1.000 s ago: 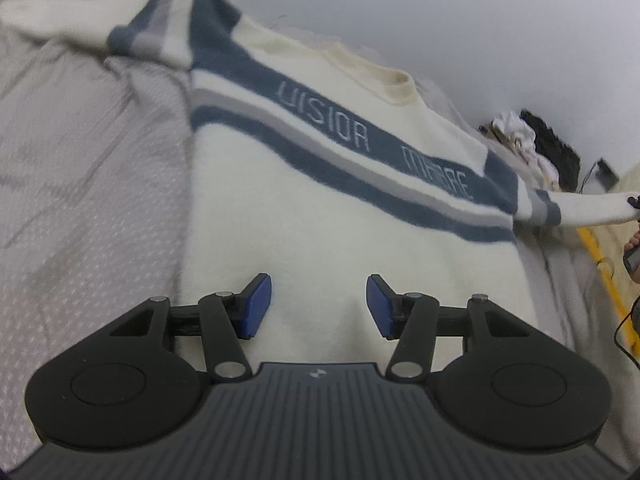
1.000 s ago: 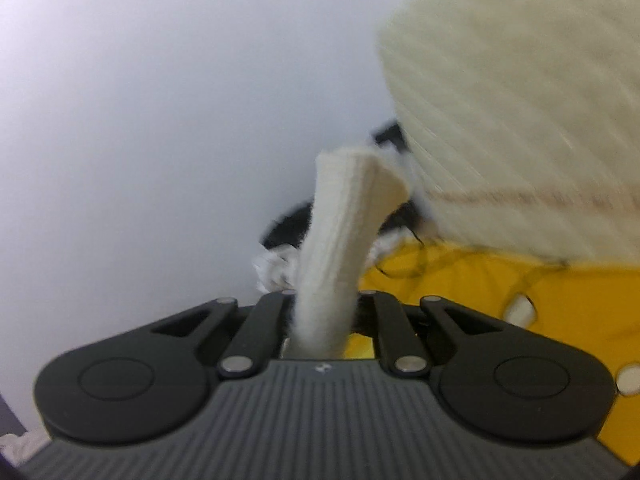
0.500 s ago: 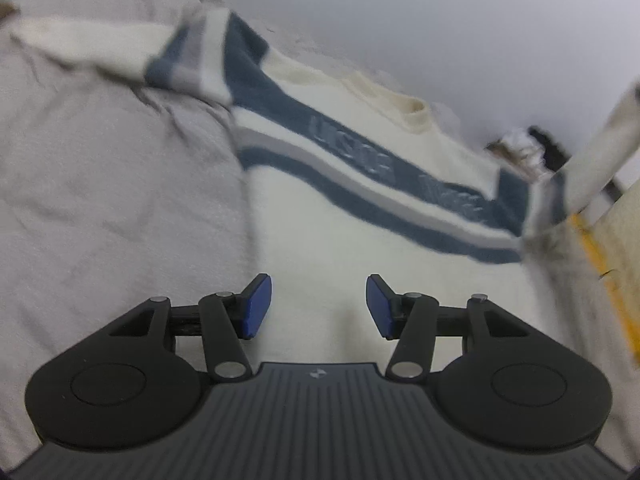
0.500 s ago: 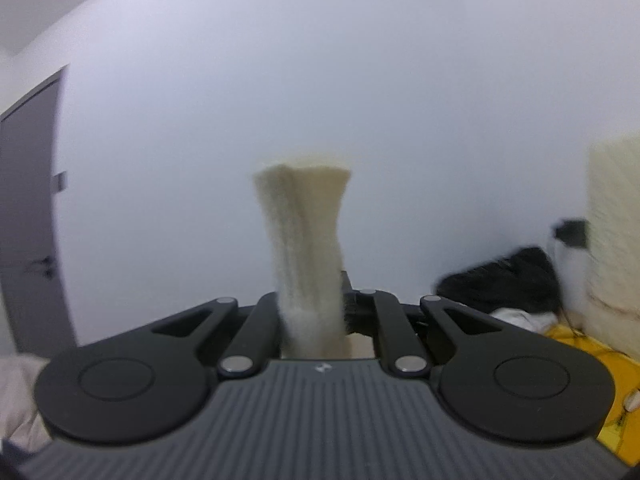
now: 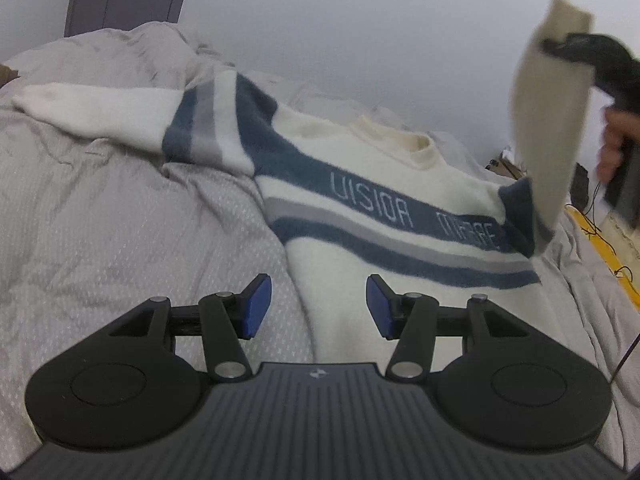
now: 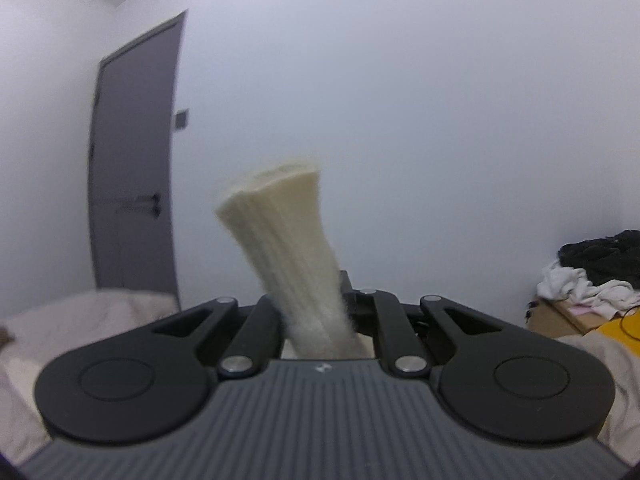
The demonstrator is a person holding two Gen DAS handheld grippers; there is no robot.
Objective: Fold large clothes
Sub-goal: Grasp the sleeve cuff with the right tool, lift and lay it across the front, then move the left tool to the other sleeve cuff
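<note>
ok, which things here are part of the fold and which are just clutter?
In the job:
- sweater, flat on the bed
- its sleeve, lifted, cuff pinched in the right gripper
- left gripper, open over the hem
- duvet, the work surface

Lying about:
- clothes pile by the wall
- door
- yellow item, partly seen

Grey quilt [image 5: 100,216], grey door [image 6: 134,168], clothes pile [image 6: 592,276], white wall [image 6: 400,100]
</note>
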